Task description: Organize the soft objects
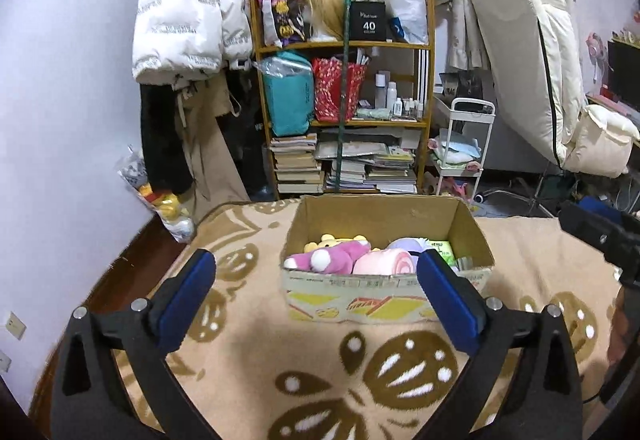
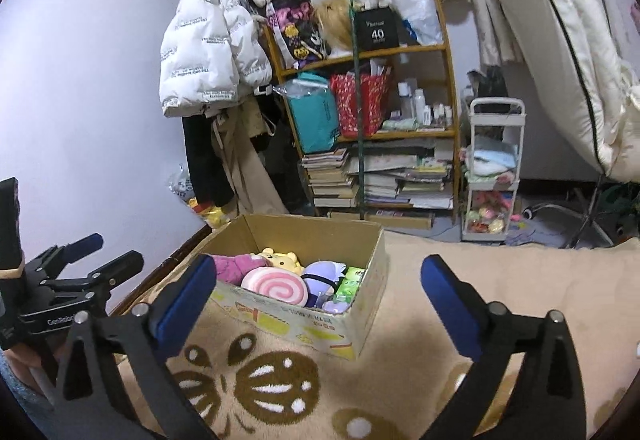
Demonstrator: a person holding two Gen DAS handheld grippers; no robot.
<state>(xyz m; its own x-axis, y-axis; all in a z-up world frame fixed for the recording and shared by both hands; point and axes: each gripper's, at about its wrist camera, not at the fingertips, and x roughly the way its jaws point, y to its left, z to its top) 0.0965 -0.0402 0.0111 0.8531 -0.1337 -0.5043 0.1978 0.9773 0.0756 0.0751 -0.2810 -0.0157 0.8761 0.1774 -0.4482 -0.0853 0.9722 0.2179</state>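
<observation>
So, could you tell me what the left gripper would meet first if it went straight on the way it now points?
Most likely the cardboard box: the open, empty left gripper points slightly downward at its near wall, perhaps clearing the rim into the pink roll cushion. Depth is unclear in this fisheye view.

We see both wrist views evenly lit by cool, dim indoor light, with the wall (image 1: 68, 88) tinted bluish-violet and a bright spot on the yellow plush (image 1: 334, 240) inside the cardboard box (image 1: 384, 298). Soft shadows fall on the blanket (image 2: 500, 280) beside the box. Fisheye bending curves the shelf (image 2: 446, 88); corners go black, and focus is sharp without motion blur.
</observation>
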